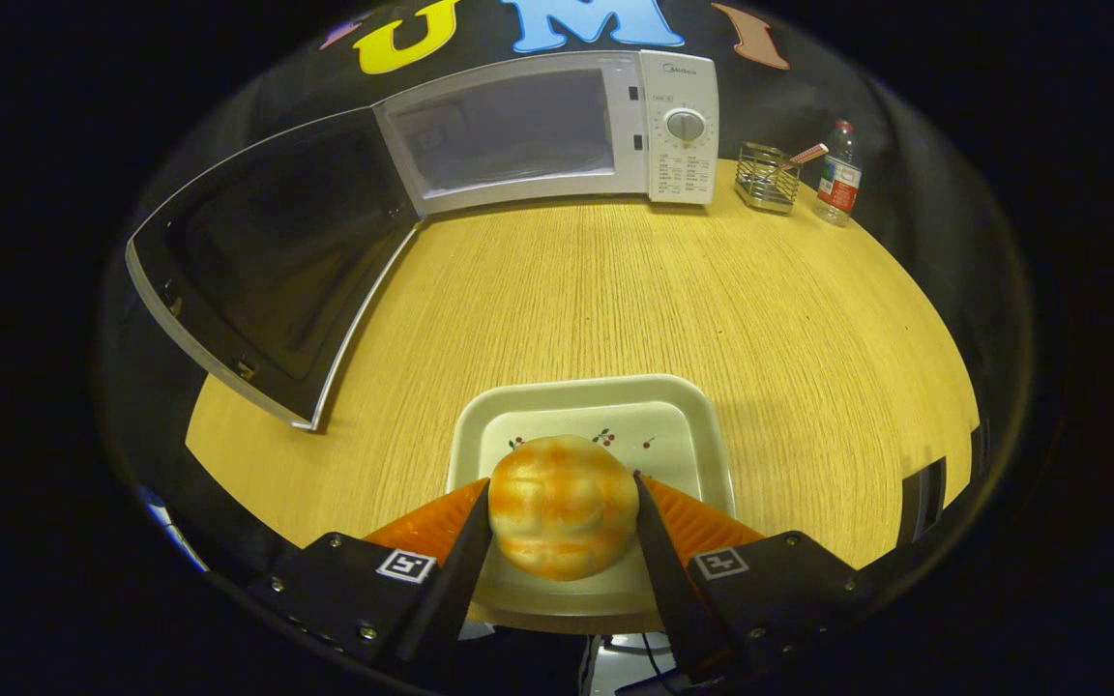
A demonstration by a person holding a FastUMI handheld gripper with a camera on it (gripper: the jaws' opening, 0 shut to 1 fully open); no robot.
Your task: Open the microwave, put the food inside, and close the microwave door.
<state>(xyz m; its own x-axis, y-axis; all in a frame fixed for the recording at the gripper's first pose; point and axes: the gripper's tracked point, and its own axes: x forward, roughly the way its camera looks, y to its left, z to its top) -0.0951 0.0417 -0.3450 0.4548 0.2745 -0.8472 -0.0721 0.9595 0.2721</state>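
A round golden bun [563, 505] sits between my two fingers, over a square white plate [692, 425] on the wooden table. Both fingers [468, 541] press against its sides, so my gripper [563, 507] is shut on it. Whether the bun rests on the plate or hangs just above it I cannot tell. Far beyond the fingers stands a white microwave [557, 130] at the back of the table. Its dark door [267, 261] is swung wide open to the left and its cavity [509, 130] looks bare.
A wire holder [768, 177] with a stick in it and a small plastic bottle [838, 174] stand to the right of the microwave. Bare wooden tabletop [634, 290] stretches between the plate and the microwave.
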